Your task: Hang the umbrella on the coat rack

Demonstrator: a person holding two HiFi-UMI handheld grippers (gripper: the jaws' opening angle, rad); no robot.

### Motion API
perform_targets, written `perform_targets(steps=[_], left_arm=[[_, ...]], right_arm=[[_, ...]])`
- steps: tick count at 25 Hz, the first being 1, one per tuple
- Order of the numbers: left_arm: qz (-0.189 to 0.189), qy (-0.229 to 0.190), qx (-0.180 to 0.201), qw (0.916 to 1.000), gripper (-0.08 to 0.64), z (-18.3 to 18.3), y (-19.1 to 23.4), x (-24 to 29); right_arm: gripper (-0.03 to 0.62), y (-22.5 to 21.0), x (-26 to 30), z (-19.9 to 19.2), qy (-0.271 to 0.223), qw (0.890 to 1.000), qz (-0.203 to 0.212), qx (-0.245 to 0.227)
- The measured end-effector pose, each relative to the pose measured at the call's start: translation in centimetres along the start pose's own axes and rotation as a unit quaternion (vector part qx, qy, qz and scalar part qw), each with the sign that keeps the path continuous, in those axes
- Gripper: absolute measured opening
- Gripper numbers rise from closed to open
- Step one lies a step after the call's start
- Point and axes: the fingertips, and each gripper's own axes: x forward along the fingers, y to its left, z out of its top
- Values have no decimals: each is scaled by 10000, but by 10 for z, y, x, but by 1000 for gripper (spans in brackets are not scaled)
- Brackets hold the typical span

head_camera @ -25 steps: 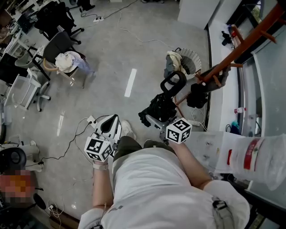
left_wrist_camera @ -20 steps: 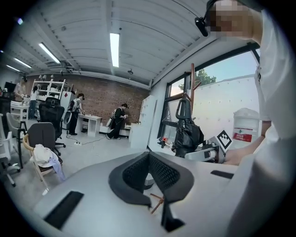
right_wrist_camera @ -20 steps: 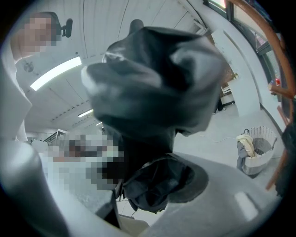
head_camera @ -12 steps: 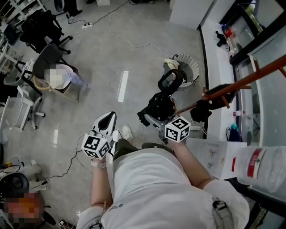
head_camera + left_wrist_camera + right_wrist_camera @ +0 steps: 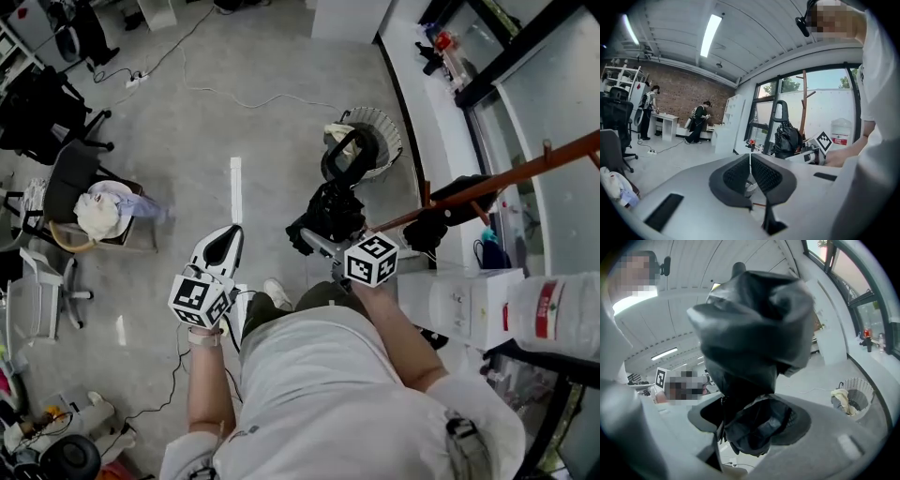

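A folded black umbrella (image 5: 330, 208) with a black loop handle (image 5: 345, 156) sticks out ahead of my right gripper (image 5: 328, 244), which is shut on its bunched fabric (image 5: 754, 352). In the right gripper view the fabric fills the space between the jaws and hides the tips. The brown wooden coat rack (image 5: 525, 169) slants in from the right, a dark item (image 5: 441, 223) hanging on it, just beside the right gripper's marker cube. My left gripper (image 5: 225, 246) is held to the left, shut and empty, its pads (image 5: 761, 173) meeting. From the left gripper view the umbrella (image 5: 787, 138) stands before the rack (image 5: 804, 101).
A wire waste basket (image 5: 382, 131) with a cloth in it stands beyond the umbrella. A white ledge (image 5: 420, 103) runs along the window. A white cabinet (image 5: 469, 302) and a large water bottle (image 5: 553, 323) are at right. A chair (image 5: 70, 187) heaped with clothes is at left.
Both grippers and the umbrella have travelled across the floor toward the coat rack, whose pole now lies close beside the right gripper. Neither grip has changed.
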Motion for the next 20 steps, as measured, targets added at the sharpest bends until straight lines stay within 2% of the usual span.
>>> perform_targets(steps=[7, 14, 20], left_arm=[[-613, 173, 55, 9980, 2, 8, 2, 50], [-1204, 298, 157, 9922, 2, 24, -33, 118], [-1550, 407, 321, 9866, 3, 39, -64, 182]], right_arm=[[276, -33, -6, 21, -234, 9983, -524, 136], [276, -86, -46, 40, -383, 9939, -999, 272], [276, -132, -75, 59, -441, 9913, -1214, 258]])
